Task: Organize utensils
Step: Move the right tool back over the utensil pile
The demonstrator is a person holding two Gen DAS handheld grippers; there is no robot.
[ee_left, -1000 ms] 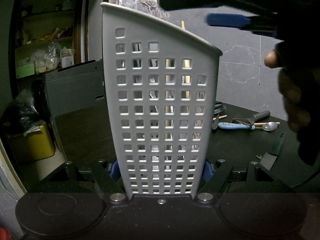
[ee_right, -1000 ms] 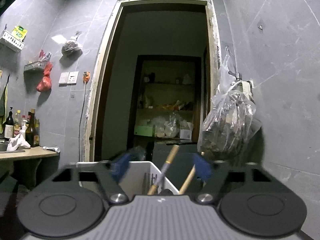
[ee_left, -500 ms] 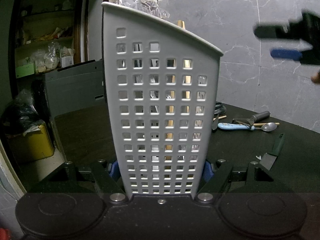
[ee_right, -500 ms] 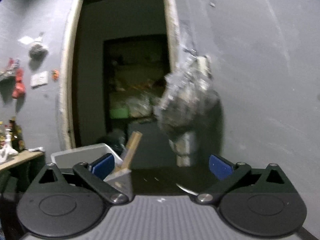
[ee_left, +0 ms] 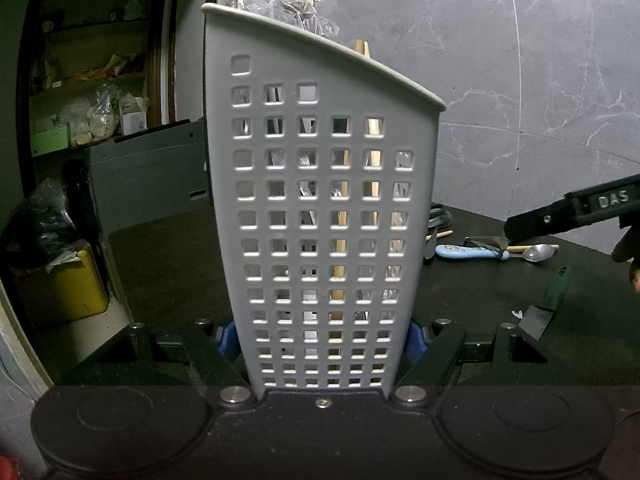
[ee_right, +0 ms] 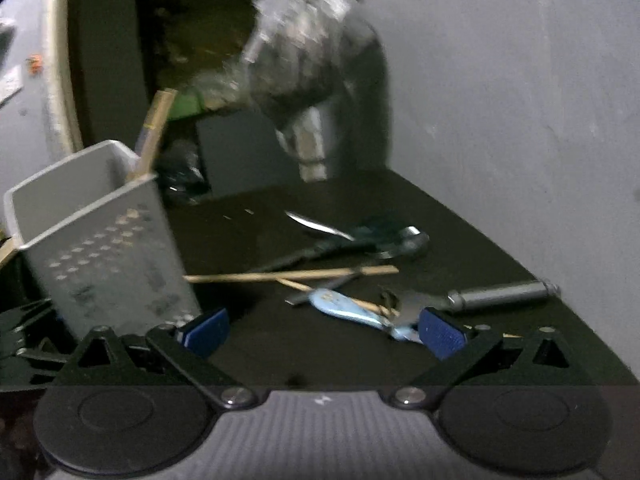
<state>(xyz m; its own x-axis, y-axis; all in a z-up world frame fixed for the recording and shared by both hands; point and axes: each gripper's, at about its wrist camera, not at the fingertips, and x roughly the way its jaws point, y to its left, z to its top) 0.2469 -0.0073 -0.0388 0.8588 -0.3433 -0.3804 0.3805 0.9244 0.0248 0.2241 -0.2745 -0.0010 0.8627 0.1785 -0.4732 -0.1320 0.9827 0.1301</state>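
Pale grey perforated plastic, tall and slant-topped: the utensil caddy (ee_left: pixel 324 216) stands upright on the dark tabletop (ee_right: pixel 328 352), clenched at its base between the blue pads of the left claw (ee_left: pixel 320 336). A wooden stick (ee_right: pixel 154 128) already pokes out of its top. The rest of the utensils lie loose on the tabletop to the caddy's right: a light blue ceramic-looking spoon handle (ee_right: pixel 348 308), a pair of long wooden chopsticks (ee_right: pixel 292 275), a grey metal cylindrical handle (ee_right: pixel 500 292), a silver spoon (ee_left: pixel 538 253), and darker pieces behind that are too blurred to name.

The right claw (ee_right: pixel 324 330) is spread wide with nothing between its pads. It points down toward the scatter, and the blue handle sits just ahead of it, nearer its right pad, long axis running slantwise from upper left to lower right across the claw's line. The right hand is plainly the nearer one; the left is busy steadying the caddy. I'd judge the blue handle the likeliest next pick, needing a turn of the wrist to straddle it crosswise.
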